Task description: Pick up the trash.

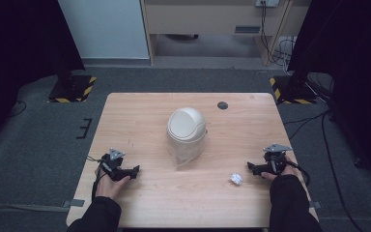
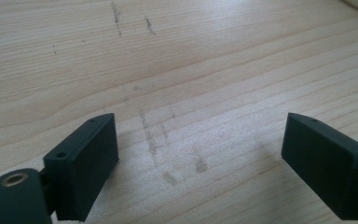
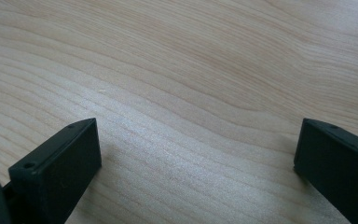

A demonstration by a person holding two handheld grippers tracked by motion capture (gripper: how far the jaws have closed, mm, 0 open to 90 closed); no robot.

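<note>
Crumpled white scrap [image 1: 236, 178] lies on the table [image 1: 149, 203] right and nearer the person from the domed bin [image 1: 186, 133], just beside the right gripper [image 1: 252, 168], left gripper [image 1: 134, 171] well apart; both fingers wide, empty.

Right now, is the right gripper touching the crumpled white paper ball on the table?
Apart. The high view shows bare wood between the right gripper and the paper ball; the right gripper view shows open jaws with only table between them.
</note>
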